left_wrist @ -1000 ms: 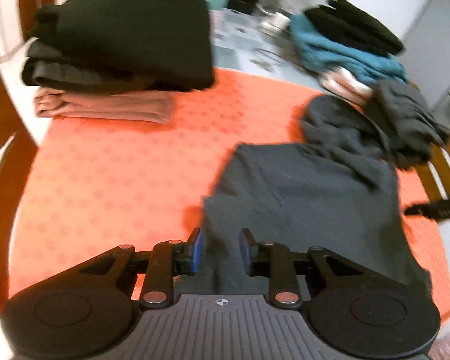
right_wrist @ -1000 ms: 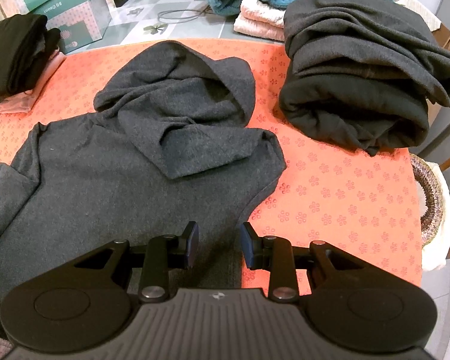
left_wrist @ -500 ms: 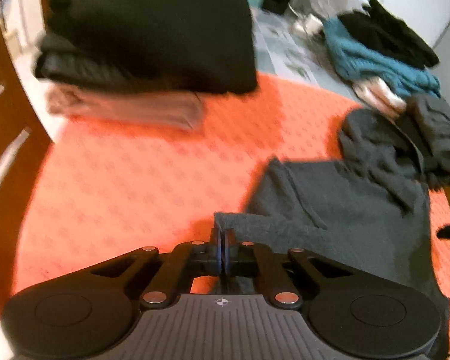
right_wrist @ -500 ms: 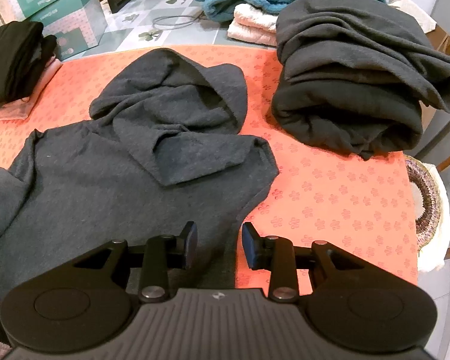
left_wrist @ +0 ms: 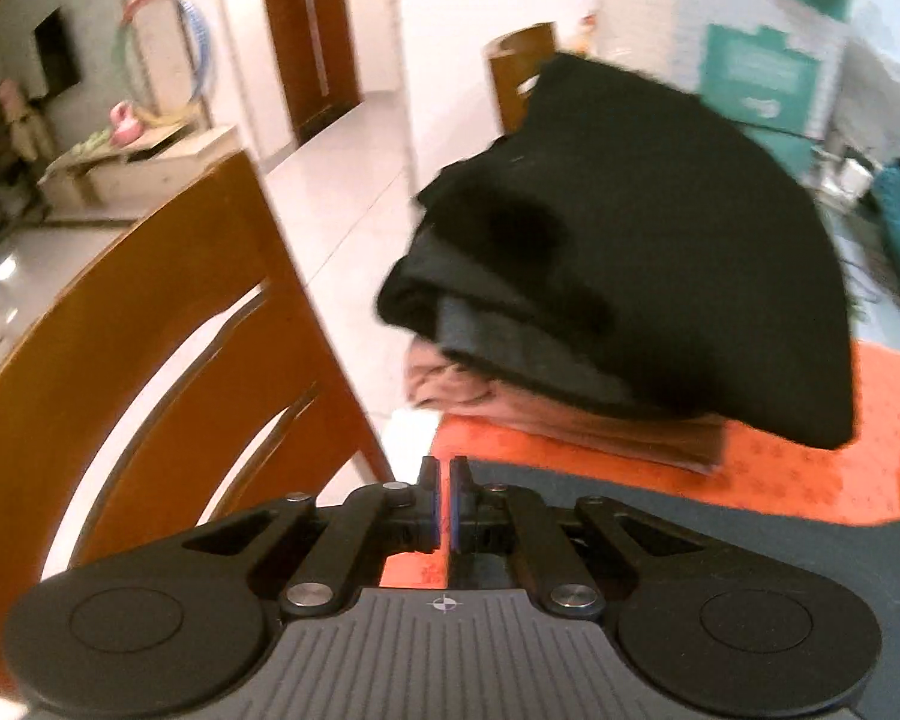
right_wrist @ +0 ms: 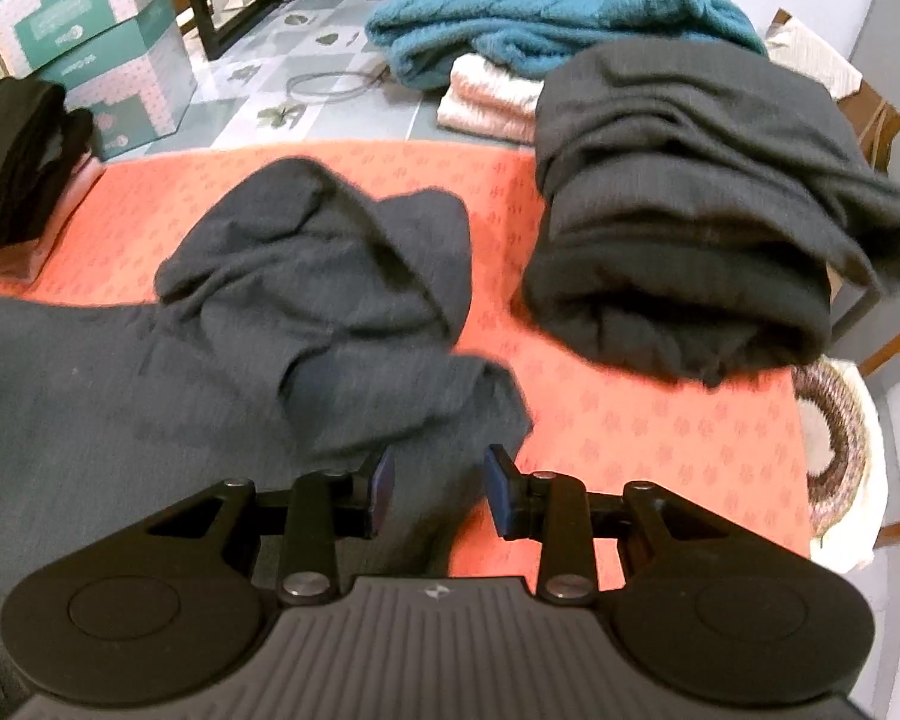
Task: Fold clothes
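A dark grey hooded top (right_wrist: 222,360) lies spread on the orange tablecloth (right_wrist: 630,420), hood toward the back. My right gripper (right_wrist: 438,489) is open and straddles the garment's right edge near the armpit. My left gripper (left_wrist: 444,501) is shut on the same dark grey top (left_wrist: 660,516), pinching its edge at the table's left side. The pinched fabric stretches flat to the right of the fingers.
A stack of folded black and pink clothes (left_wrist: 630,300) stands just beyond the left gripper. A wooden chair (left_wrist: 150,360) is at the table's left edge. A folded dark grey pile (right_wrist: 690,228), teal (right_wrist: 546,24) and pink (right_wrist: 492,96) clothes and boxes (right_wrist: 84,54) sit behind.
My left gripper shut on the top's edge and swung left, pulling the fabric toward the table's left side. My right gripper moved forward onto the garment's right edge, staying open.
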`<action>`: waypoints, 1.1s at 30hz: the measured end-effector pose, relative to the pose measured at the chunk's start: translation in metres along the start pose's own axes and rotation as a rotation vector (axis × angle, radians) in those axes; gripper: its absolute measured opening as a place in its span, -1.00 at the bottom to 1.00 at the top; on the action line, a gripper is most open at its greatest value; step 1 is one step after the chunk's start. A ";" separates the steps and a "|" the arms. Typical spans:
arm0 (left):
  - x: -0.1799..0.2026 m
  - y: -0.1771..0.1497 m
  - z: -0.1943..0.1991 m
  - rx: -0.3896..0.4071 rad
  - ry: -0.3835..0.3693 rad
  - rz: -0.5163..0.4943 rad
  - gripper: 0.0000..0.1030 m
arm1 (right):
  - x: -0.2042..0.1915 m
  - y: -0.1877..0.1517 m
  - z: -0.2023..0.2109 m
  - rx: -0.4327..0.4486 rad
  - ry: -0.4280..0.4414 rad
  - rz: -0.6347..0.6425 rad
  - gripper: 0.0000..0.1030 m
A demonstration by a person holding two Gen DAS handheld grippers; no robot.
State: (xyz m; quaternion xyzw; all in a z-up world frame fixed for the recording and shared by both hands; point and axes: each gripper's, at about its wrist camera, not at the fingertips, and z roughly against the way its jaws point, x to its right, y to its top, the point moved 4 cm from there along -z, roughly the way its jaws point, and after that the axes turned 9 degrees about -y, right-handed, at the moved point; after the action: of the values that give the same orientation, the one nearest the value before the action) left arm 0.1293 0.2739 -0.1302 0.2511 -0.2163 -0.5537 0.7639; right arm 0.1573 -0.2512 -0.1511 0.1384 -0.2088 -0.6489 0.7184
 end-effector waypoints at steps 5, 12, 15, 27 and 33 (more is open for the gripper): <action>-0.008 -0.009 -0.004 -0.034 -0.011 0.038 -0.60 | -0.010 0.044 -0.011 0.054 0.000 0.058 -0.27; -0.006 -0.025 0.015 -0.053 -0.043 0.031 -0.42 | -0.054 0.110 -0.028 0.064 0.141 0.111 -0.27; -0.006 -0.032 0.026 -0.056 -0.056 0.037 -0.33 | -0.079 0.121 -0.036 0.041 0.220 0.081 -0.09; -0.005 -0.048 0.036 -0.094 -0.101 0.070 -0.13 | -0.140 0.127 -0.089 -0.077 0.179 0.122 -0.89; 0.000 -0.045 0.038 -0.080 -0.127 0.067 -0.13 | -0.117 0.196 -0.043 0.098 0.113 0.252 -0.89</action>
State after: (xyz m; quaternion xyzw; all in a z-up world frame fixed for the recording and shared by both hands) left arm 0.0728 0.2561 -0.1282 0.1776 -0.2501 -0.5509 0.7761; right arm 0.3414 -0.1149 -0.1107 0.1824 -0.2153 -0.5336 0.7972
